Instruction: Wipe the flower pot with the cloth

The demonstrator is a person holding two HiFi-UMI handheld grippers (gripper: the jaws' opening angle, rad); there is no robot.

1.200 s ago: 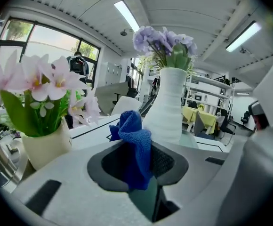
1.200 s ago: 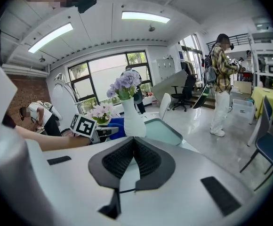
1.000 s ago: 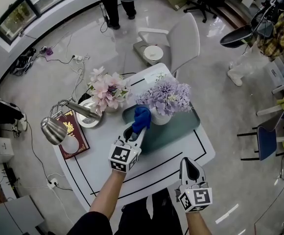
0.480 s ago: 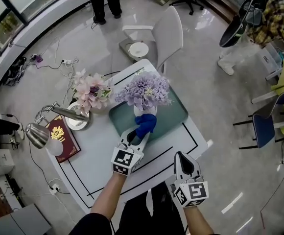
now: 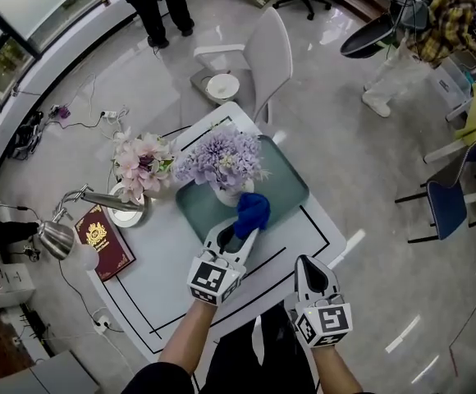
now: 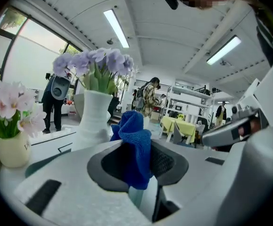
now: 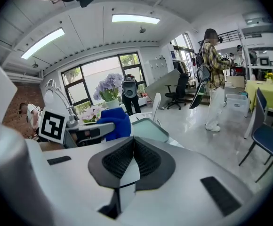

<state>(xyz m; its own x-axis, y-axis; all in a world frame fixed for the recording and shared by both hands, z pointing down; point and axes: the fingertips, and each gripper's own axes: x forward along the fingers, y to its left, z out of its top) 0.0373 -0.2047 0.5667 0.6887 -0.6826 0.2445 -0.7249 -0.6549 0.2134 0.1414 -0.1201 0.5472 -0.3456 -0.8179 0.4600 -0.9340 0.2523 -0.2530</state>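
Note:
A white flower pot (image 5: 226,193) with purple flowers (image 5: 218,158) stands on a teal tray (image 5: 283,185). My left gripper (image 5: 244,224) is shut on a blue cloth (image 5: 253,212), held just right of and in front of the pot. In the left gripper view the cloth (image 6: 133,149) bunches between the jaws with the pot (image 6: 94,118) close behind on the left. My right gripper (image 5: 311,268) hovers at the table's near edge, shut and holding nothing; its view shows the closed jaws (image 7: 132,158) and the cloth (image 7: 114,124) off to the left.
A small pot of pink flowers (image 5: 142,159) stands left of the tray. A desk lamp (image 5: 66,235) and a red booklet (image 5: 102,240) lie at the table's left. A white chair (image 5: 258,60) is behind the table. People stand farther off.
My left gripper carried the cloth from the pot's left side round to its right front. The head view shifted, and the right gripper stayed near the table's edge.

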